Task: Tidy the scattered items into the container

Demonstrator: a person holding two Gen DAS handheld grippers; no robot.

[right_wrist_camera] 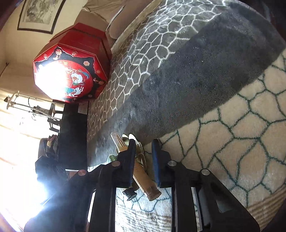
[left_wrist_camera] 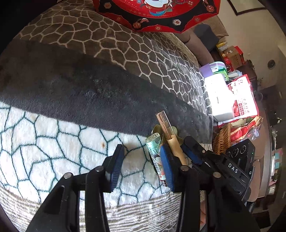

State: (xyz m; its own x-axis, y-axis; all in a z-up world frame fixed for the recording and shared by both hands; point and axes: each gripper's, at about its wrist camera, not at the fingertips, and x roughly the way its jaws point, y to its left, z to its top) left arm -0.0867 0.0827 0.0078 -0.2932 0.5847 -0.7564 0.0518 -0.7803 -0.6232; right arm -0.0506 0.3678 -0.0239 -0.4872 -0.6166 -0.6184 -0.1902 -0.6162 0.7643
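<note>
A red octagonal box (left_wrist_camera: 157,16) stands at the far edge of the plush blanket (left_wrist_camera: 89,89); it also shows in the right wrist view (right_wrist_camera: 71,71). A brown tube with a clear tip (left_wrist_camera: 169,133) lies on the blanket beside a greenish printed tube (left_wrist_camera: 155,151) and a pale gold clip-like item (left_wrist_camera: 157,130). My left gripper (left_wrist_camera: 141,166) is open, its right finger beside the green tube. My right gripper (right_wrist_camera: 143,160) is open around the brown tube (right_wrist_camera: 144,178), with the jaws apart on either side of it.
A wicker basket (left_wrist_camera: 221,139) with red packets sits off the blanket's right edge, next to a white box (left_wrist_camera: 219,100) and more packages. A dark cabinet (right_wrist_camera: 73,135) and a bright window are on the left in the right wrist view.
</note>
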